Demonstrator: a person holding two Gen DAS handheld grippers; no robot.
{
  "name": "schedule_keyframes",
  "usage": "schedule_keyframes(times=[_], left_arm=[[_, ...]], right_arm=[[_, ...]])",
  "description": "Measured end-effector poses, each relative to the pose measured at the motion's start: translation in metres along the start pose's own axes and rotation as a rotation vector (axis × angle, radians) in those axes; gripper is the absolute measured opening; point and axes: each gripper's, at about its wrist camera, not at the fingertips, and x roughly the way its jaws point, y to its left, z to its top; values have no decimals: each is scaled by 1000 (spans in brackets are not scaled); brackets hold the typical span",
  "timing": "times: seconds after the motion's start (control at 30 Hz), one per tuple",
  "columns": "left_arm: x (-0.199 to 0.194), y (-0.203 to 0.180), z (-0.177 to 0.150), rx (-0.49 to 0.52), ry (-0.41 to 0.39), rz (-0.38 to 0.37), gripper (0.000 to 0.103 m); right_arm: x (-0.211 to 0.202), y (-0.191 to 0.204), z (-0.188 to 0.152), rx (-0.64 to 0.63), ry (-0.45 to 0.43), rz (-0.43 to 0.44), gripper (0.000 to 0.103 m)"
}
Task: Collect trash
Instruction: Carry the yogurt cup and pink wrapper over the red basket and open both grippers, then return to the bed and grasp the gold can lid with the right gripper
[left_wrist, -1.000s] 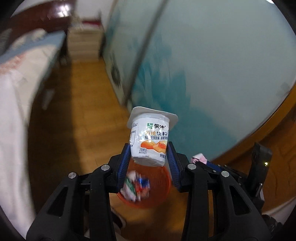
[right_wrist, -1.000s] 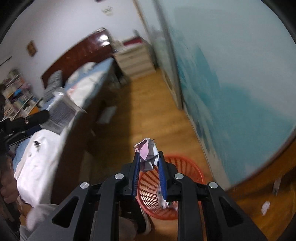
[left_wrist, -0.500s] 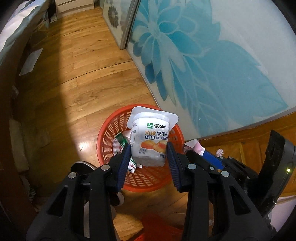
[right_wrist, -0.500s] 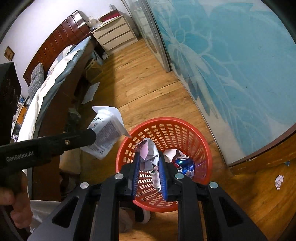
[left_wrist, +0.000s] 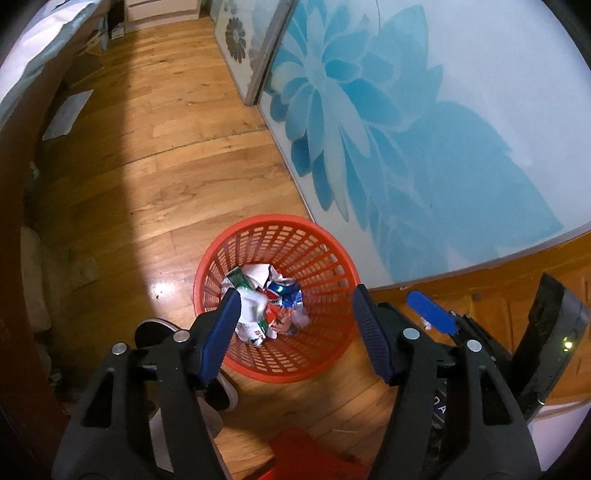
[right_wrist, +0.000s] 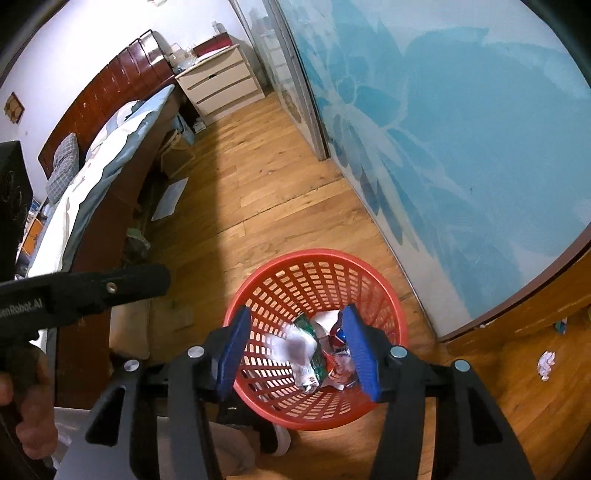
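Now, basket: round red plastic mesh wastebasket (left_wrist: 332, 258) stands on the wooden plank floor (left_wrist: 155, 147), near the blue flower-printed glass sliding door (left_wrist: 406, 129).
Trash: crumpled wrappers, paper and a crushed blue can (left_wrist: 284, 291) lie in the wastebasket's bottom; a blurred white piece (right_wrist: 299, 347) shows inside its rim.
Left gripper (left_wrist: 295, 332): spread wide above the wastebasket, nothing between its blue pads.
Right gripper (right_wrist: 299, 354): likewise spread and bare above the wastebasket.
Loose scrap: small crumpled white paper (right_wrist: 546, 363) on the floor, well apart from the wastebasket.
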Motion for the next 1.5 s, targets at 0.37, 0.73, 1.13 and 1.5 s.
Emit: schedule_keyframes(times=[0.37,0.73,1.13,1.5], left_arm=[[-170,94,-33,-223,-391,-129,76],[-396,184,-145,-328,-803,54,95],[-393,340,-207,-404,-817,490,95],[-360,438,-227,-507,-713,522,95]], right_arm=[[-73,51,30,-82,-150,109,53],[-138,248,57,-366,-283,366,61],[-74,509,2,-586,-128,507,61],[64,640,-44,-625,66,467,61]])
